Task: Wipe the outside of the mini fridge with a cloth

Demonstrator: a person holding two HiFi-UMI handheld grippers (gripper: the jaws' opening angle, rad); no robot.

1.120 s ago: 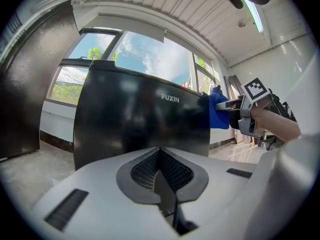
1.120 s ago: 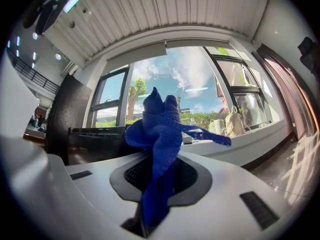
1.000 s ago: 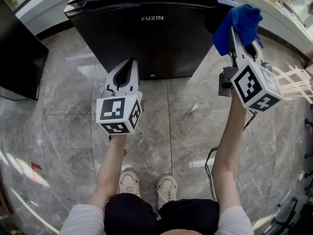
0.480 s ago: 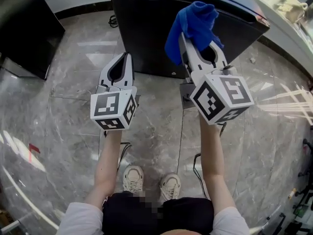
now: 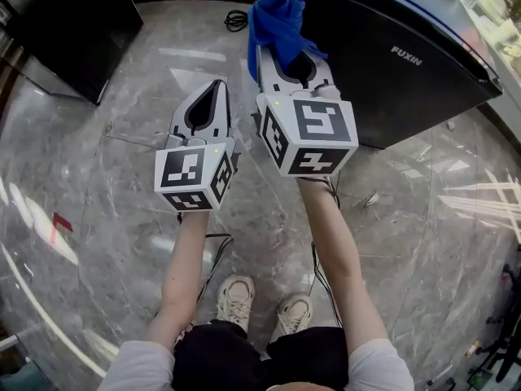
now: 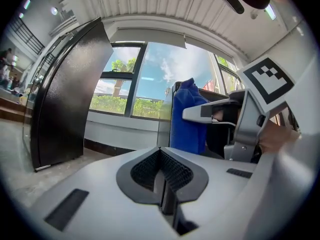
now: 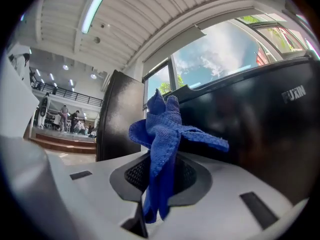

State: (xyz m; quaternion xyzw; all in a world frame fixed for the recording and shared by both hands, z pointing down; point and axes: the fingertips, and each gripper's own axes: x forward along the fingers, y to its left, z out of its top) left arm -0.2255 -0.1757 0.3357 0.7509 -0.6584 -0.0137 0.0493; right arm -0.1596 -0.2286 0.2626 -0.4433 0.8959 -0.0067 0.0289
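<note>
Two grippers point forward side by side. The left gripper has its jaws pressed together on nothing. Just to its right, the right gripper pinches a bunched blue cloth that sticks out past its tips. The mini fridge stands close beyond and right of that gripper; contact is unclear. Only a thin fold sits in the pinch, so dragging could pull it free or let bare jaws scrape the panel.

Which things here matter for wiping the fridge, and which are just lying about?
Job:
mini fridge
blue cloth, clamped in the right gripper

Lying about:
black cabinet
coiled cable
small white scrap

The left gripper is shut, empty.
</note>
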